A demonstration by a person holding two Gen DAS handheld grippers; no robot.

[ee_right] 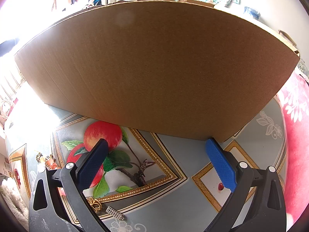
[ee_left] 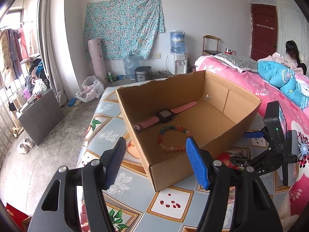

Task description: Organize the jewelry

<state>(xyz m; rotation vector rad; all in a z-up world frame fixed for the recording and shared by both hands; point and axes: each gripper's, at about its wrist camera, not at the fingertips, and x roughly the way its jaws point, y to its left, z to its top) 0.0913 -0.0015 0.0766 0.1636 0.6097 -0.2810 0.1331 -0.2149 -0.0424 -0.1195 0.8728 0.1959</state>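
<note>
Both our grippers are spread and pinch nothing: the left gripper (ee_left: 155,145) hangs over the near wall of the box (ee_left: 227,94), and the right gripper (ee_right: 156,150) is low over the tablecloth (ee_right: 173,154), its tips just short of the box's outer wall. Ahead of the left jaws, on the box floor, lie the bead bracelet (ee_left: 171,138) and, beyond it, the pink watch (ee_left: 166,115), close to each other but not touching that we can see. What remains loose sits back by the right gripper's left finger: a gold ring-like piece (ee_right: 95,203) and a small silver clip (ee_right: 115,212) just under it, and further left a cluster of orange beads with a charm (ee_right: 47,161). We judge the step in hand to be a pickup of one of these by the right gripper, since they lie nearest to it. To do it well we should draw the gripper back and left until one piece lies between the pads, come down steeply so the pads meet the cloth on either side, and close on the piece's narrow width. Flat pieces on soft cloth may slip out, so we should check the grip before lifting over the wall. We should set it down away from the watch and bracelet to avoid tangles.
</note>
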